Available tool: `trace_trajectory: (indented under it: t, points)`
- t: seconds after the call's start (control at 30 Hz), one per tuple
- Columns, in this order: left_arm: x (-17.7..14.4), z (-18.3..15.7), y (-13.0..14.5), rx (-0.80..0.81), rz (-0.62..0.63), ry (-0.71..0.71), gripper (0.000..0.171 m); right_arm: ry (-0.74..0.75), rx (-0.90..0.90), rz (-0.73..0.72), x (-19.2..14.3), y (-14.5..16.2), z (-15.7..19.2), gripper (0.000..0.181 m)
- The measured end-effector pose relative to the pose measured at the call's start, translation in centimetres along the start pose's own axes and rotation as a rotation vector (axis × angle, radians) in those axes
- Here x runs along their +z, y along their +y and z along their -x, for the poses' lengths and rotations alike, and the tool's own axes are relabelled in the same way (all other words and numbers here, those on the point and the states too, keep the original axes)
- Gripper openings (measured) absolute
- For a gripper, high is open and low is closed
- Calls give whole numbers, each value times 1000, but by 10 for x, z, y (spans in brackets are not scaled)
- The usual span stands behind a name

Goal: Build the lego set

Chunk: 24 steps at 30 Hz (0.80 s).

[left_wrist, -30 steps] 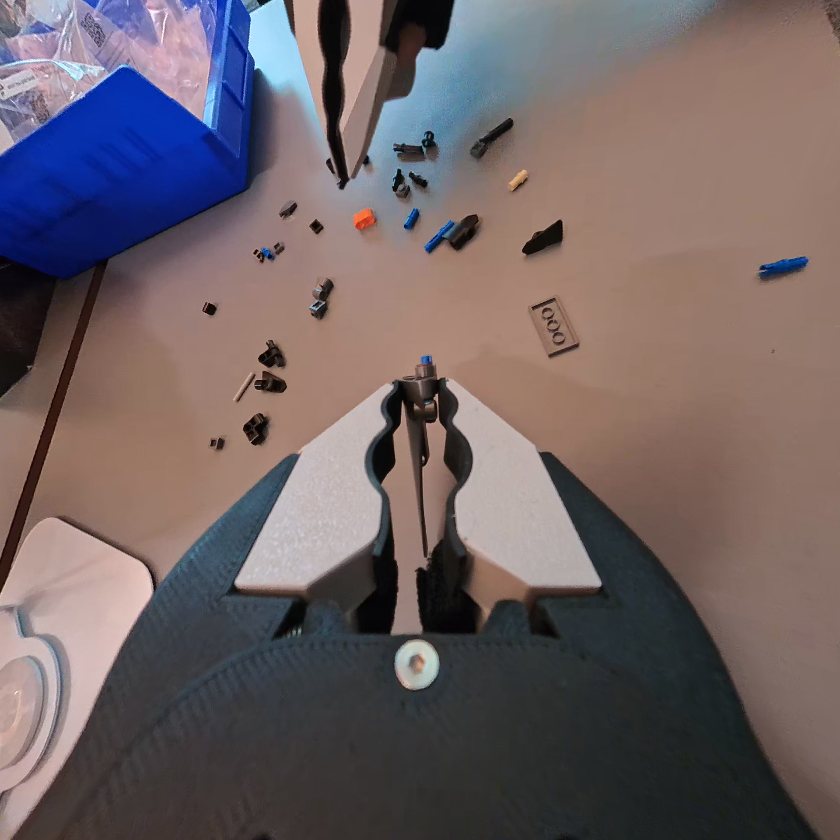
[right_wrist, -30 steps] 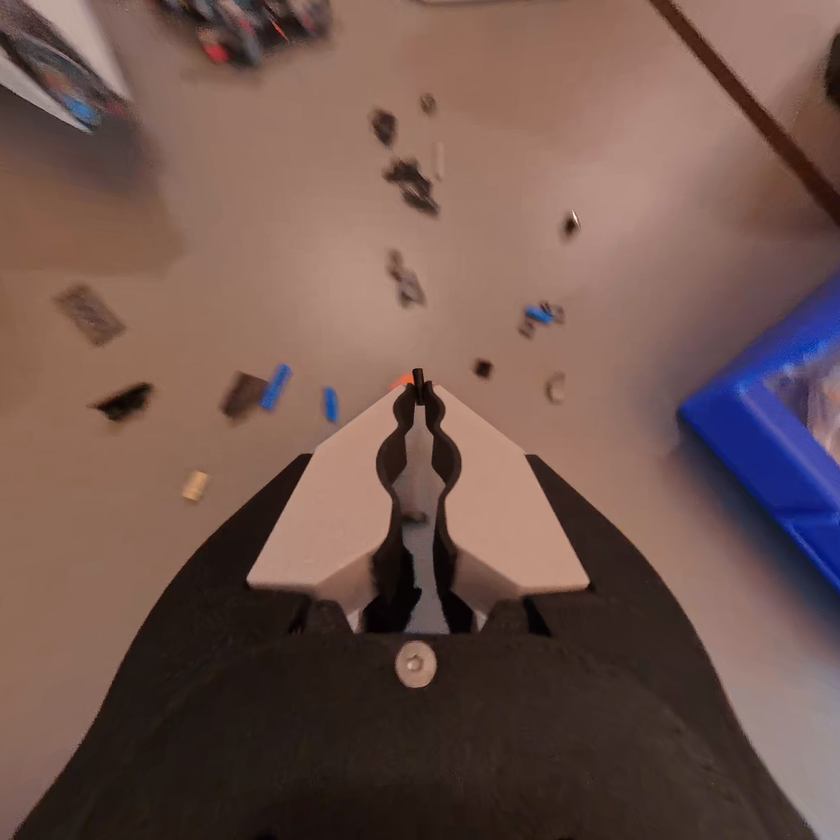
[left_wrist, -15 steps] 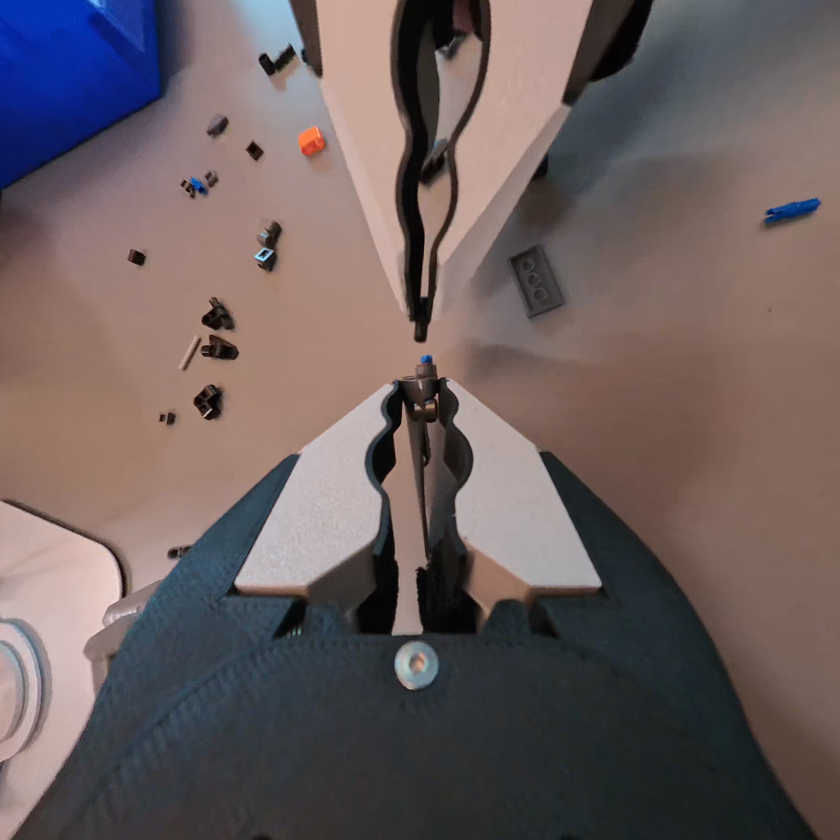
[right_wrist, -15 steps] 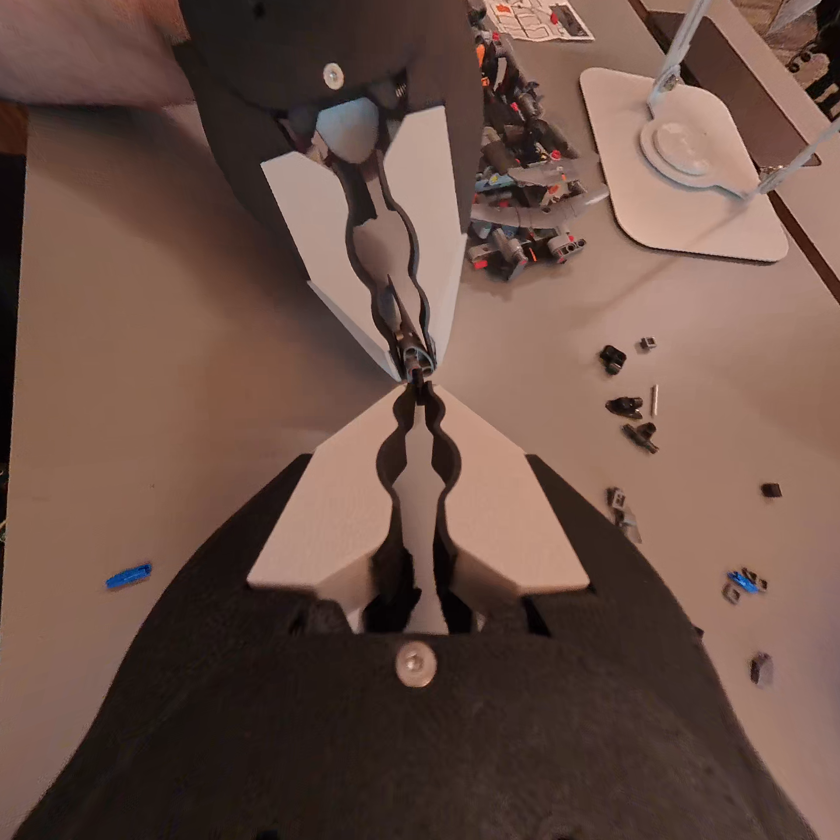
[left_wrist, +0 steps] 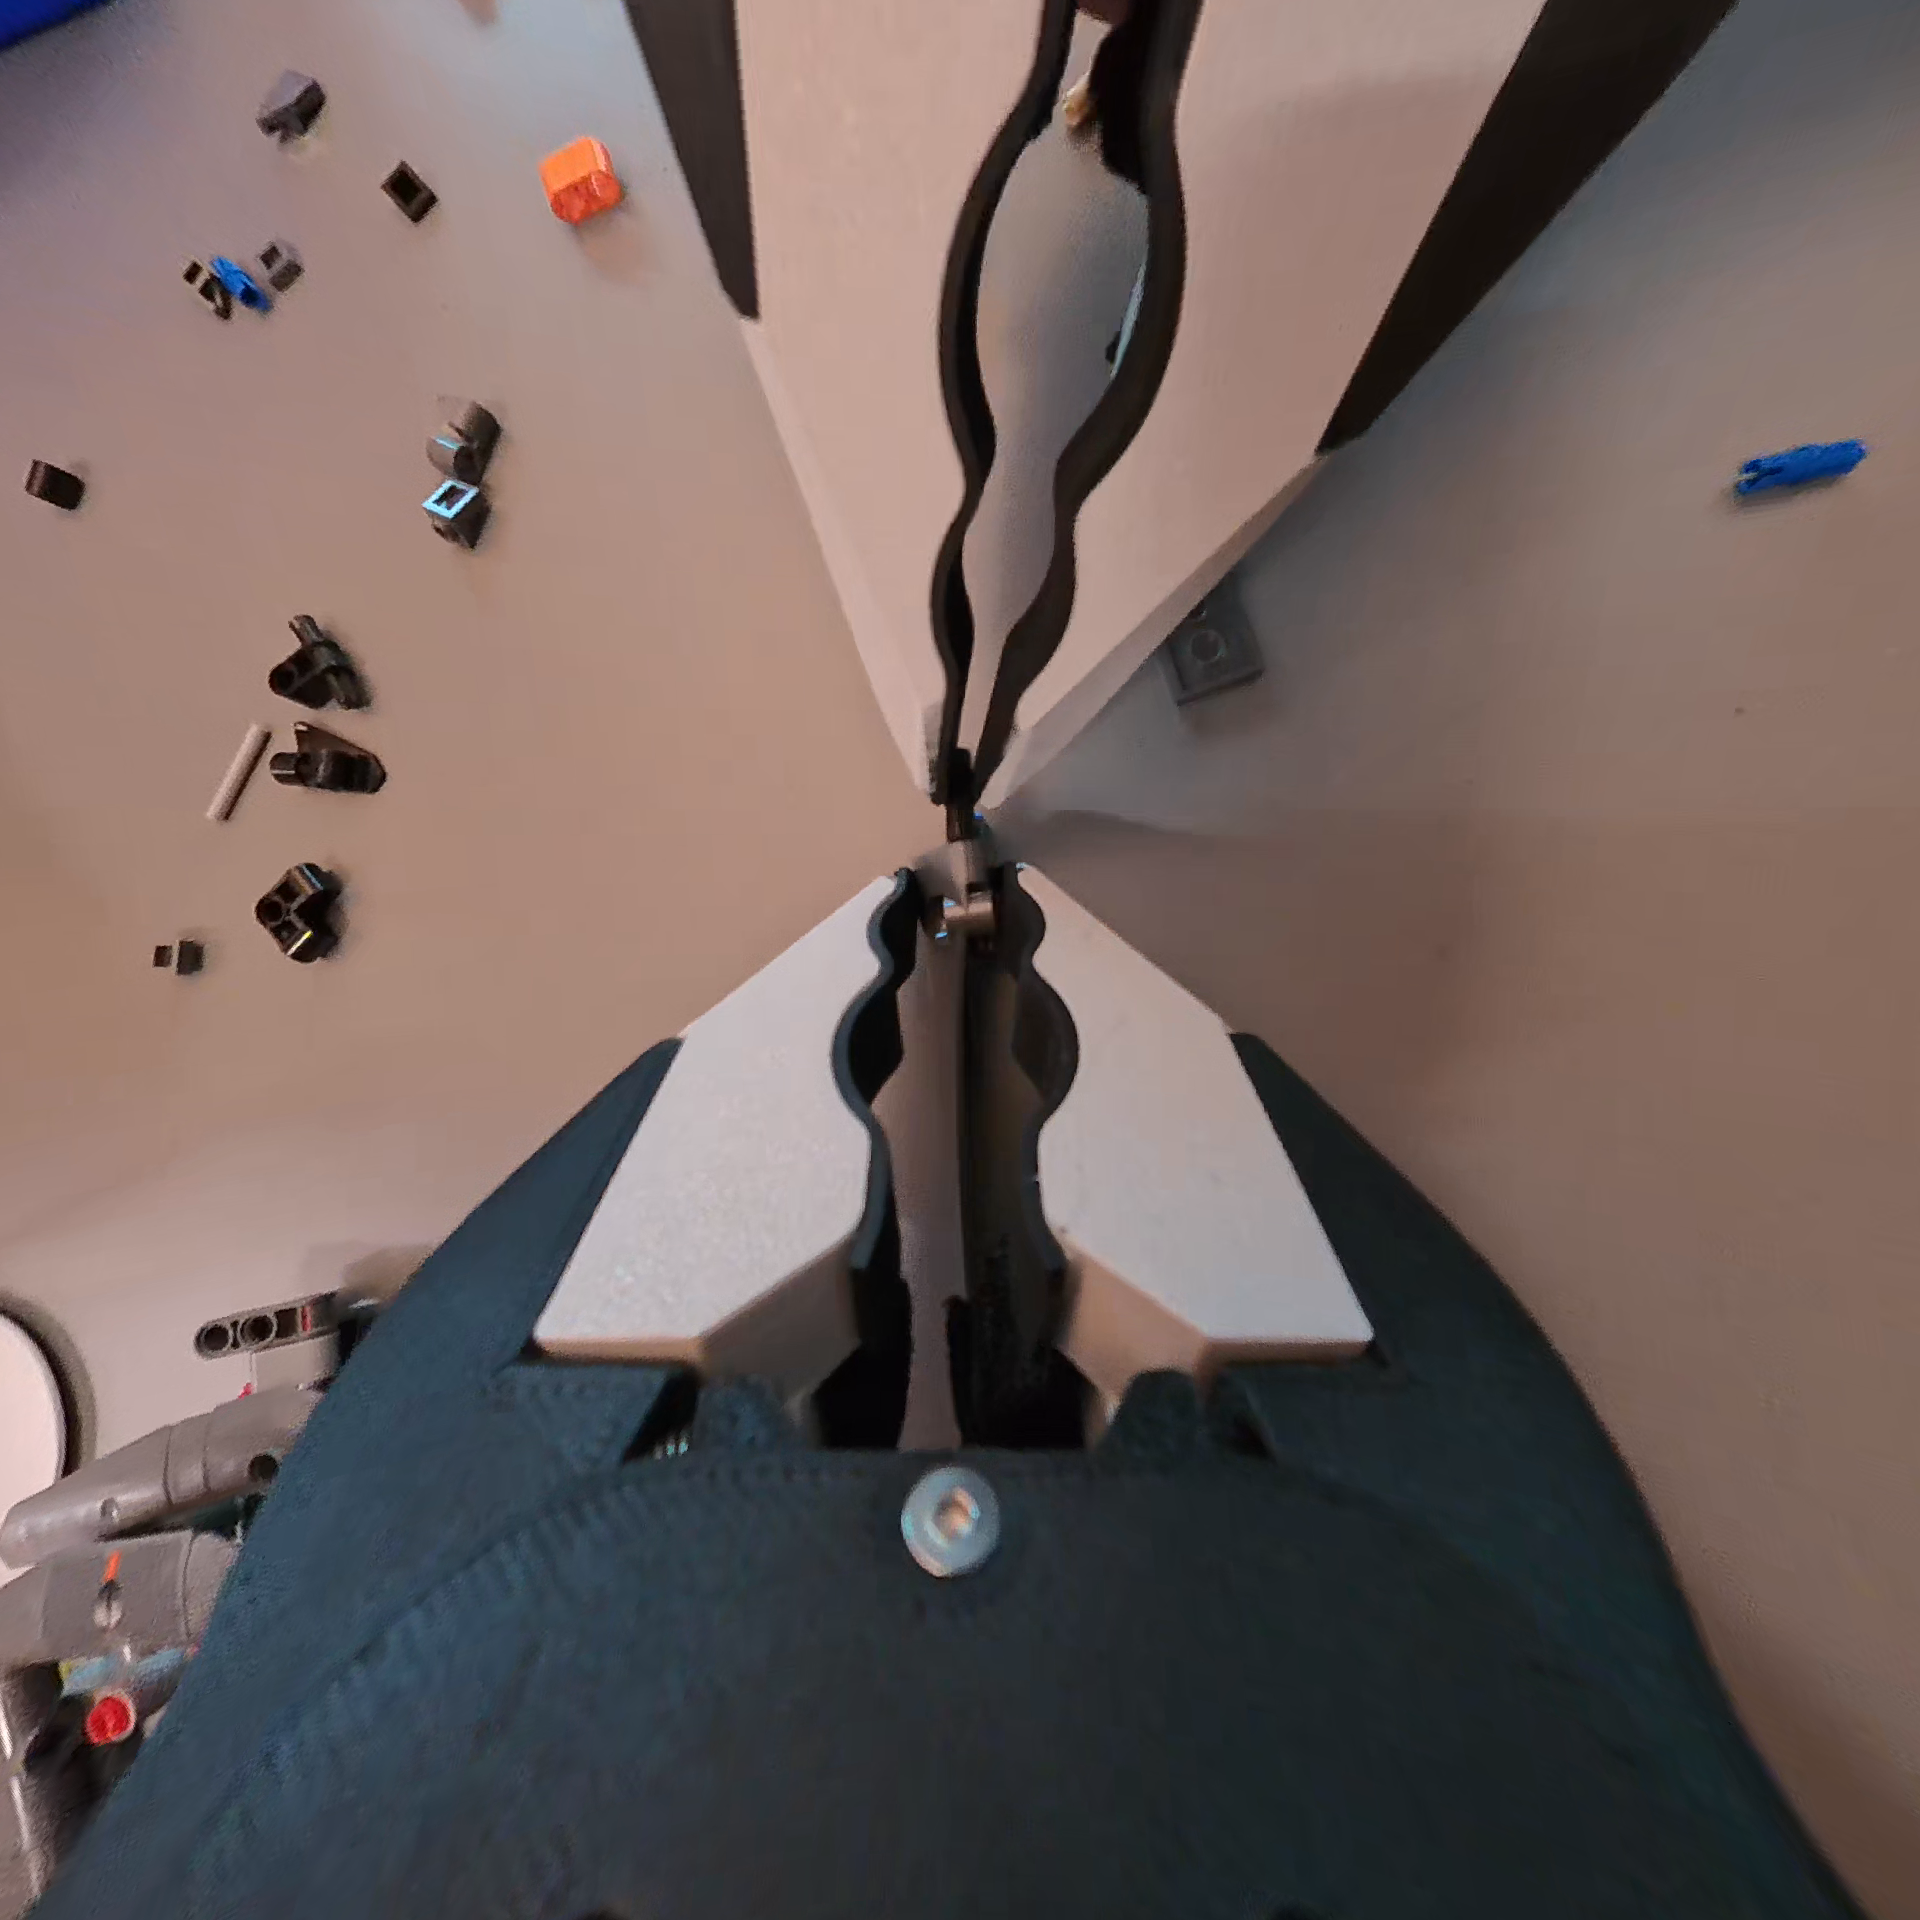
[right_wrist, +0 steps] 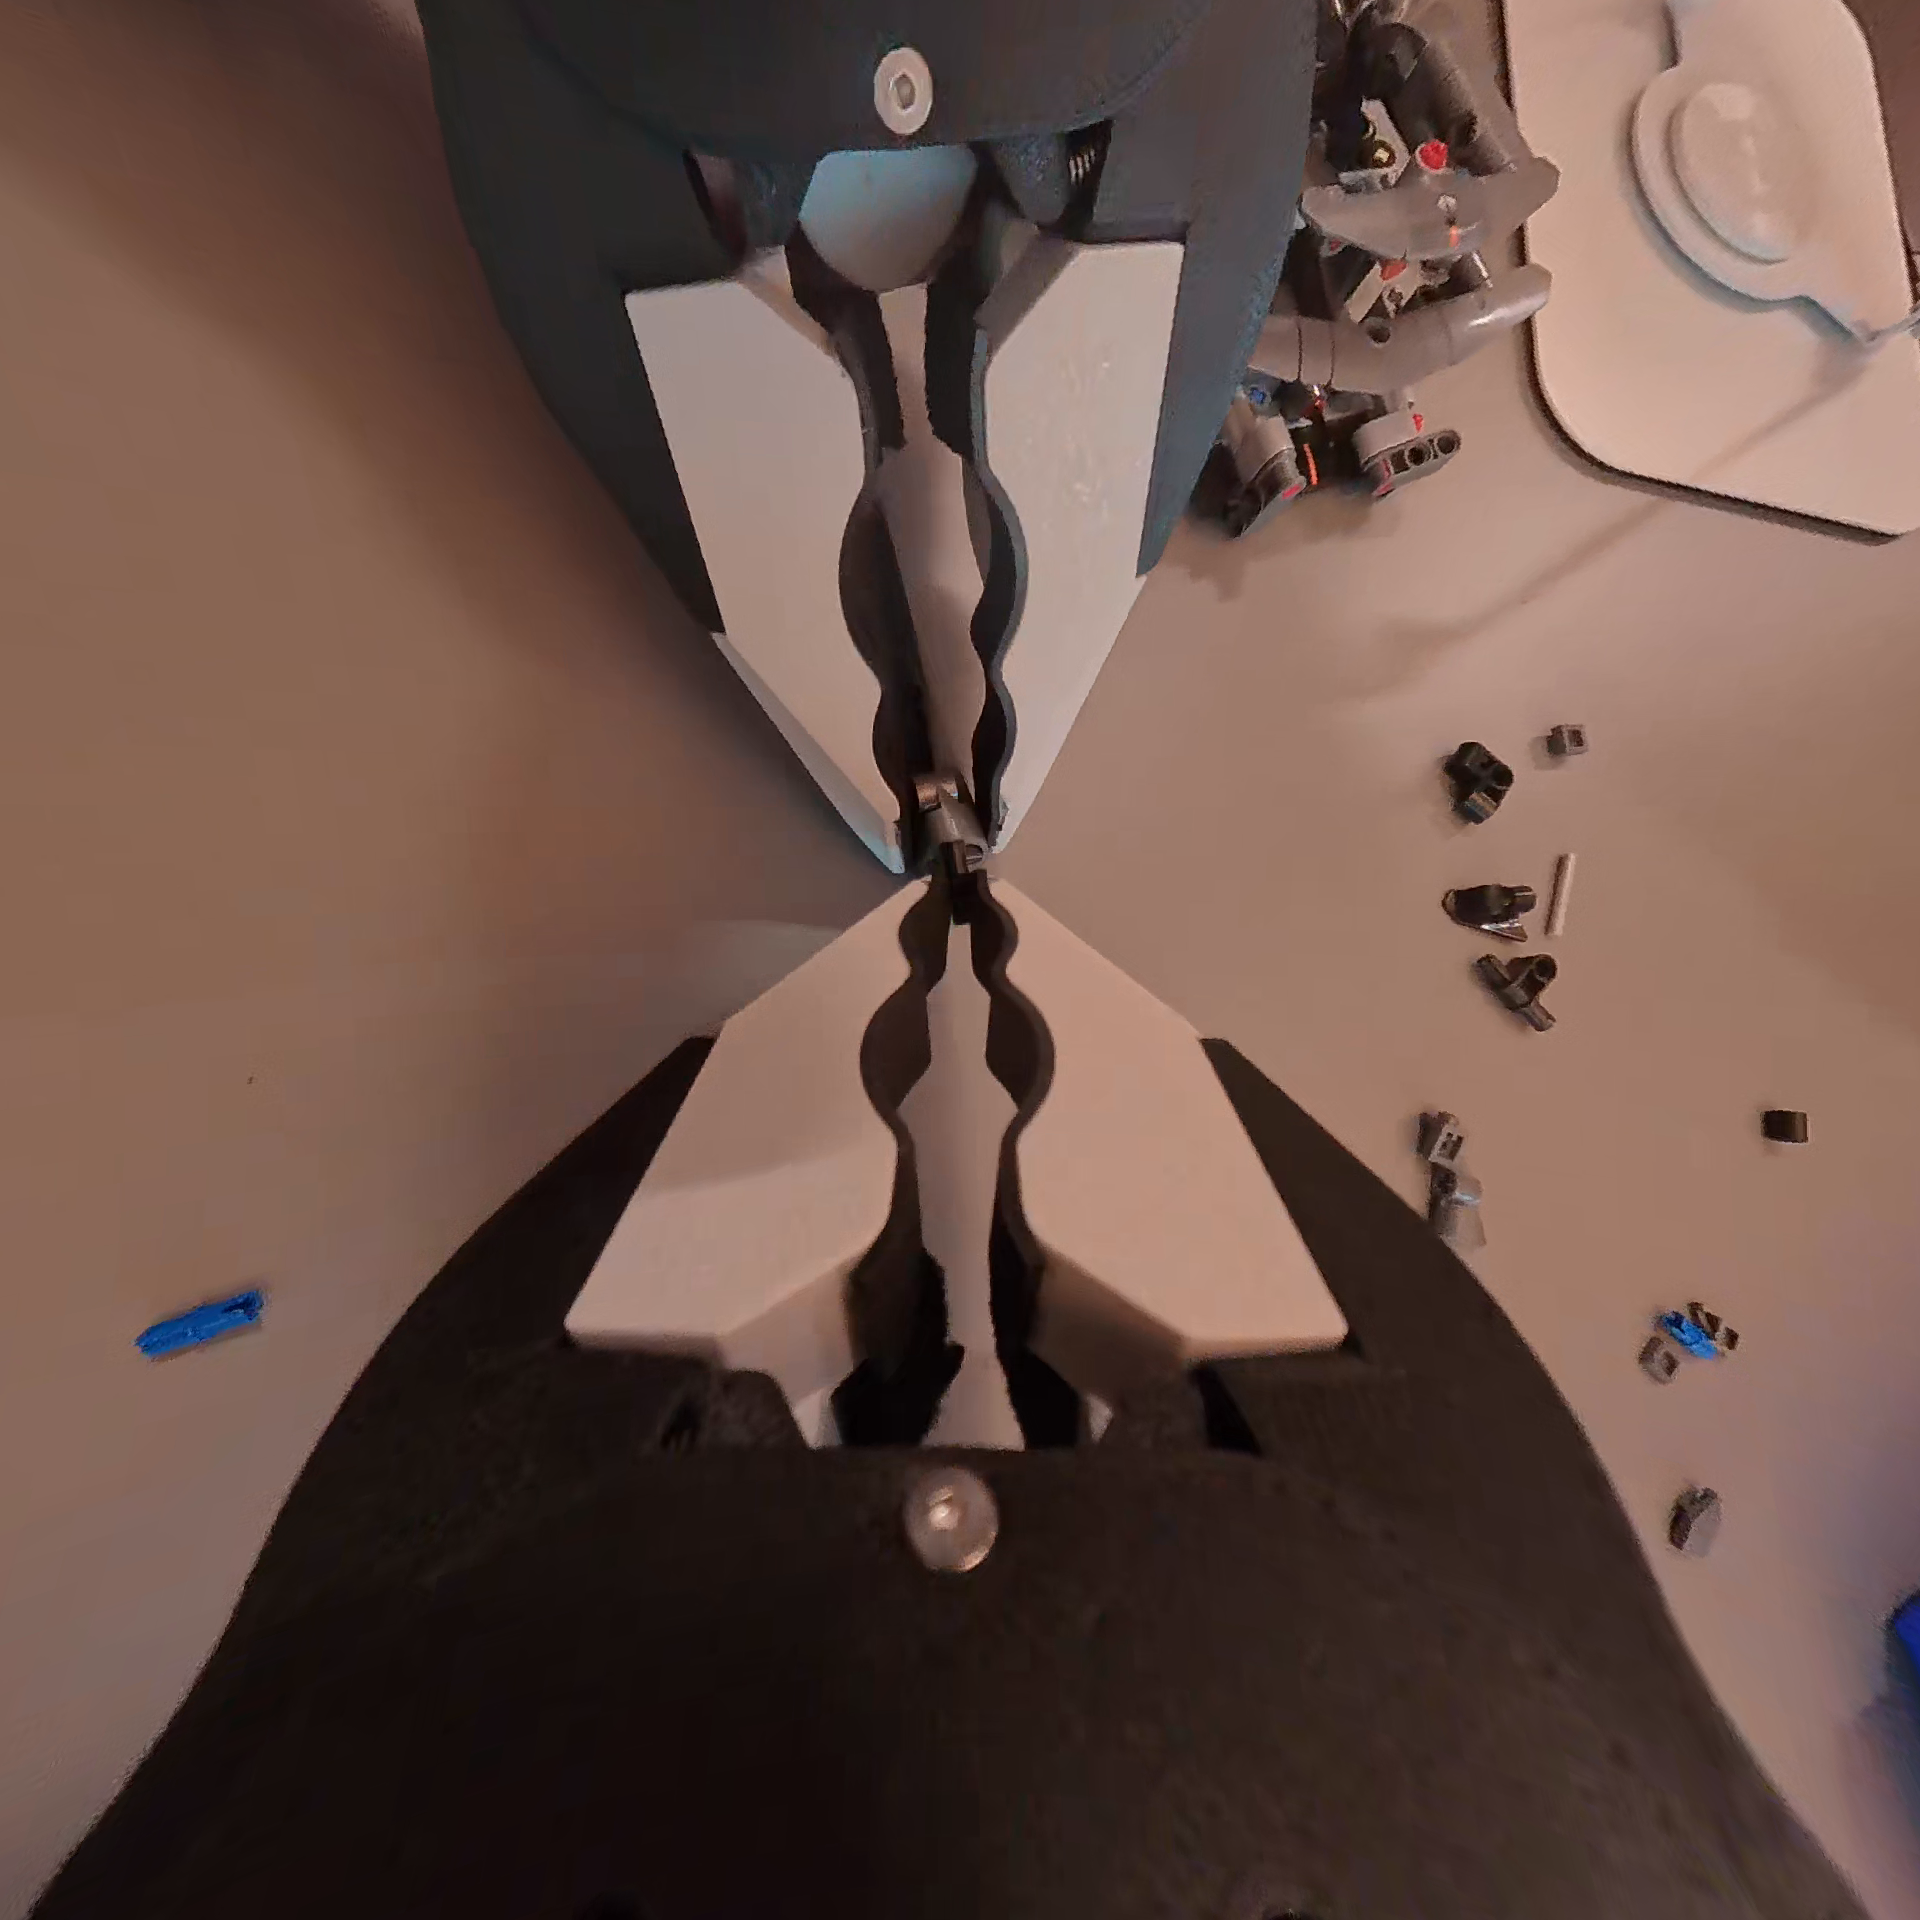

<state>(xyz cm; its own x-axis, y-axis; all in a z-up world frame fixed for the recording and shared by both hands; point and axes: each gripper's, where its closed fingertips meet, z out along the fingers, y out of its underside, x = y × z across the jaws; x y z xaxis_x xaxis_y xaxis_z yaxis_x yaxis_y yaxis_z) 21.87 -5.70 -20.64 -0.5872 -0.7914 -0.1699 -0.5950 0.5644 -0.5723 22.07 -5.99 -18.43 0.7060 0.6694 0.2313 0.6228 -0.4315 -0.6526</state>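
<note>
Beige table [left_wrist: 1455,1039], no legible writing; left claw [left_wrist: 961,883] clenched on grey connector [left_wrist: 966,868], right claw [right_wrist: 961,894] on black pin [right_wrist: 961,899].

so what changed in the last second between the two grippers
The right gripper came off the table with a small black pin and swung in until the pin met the grey connector in the left gripper. Both stayed shut on their parts; the loose pieces on the table did not move.
</note>
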Motion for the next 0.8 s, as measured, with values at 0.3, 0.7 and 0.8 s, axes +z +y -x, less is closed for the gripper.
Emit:
trace_trajectory:
  t: [0.3,0.7,0.8]
  points:
    - [2,0,-2,-46,-39,48,14,9,9,-1,1,5,-2,0]
    - [4,0,-4,-52,-50,58,14,26,2,-28,0,-3,1,0]
    - [4,0,-3,-58,-54,65,14,24,17,-43,0,-2,3,0]
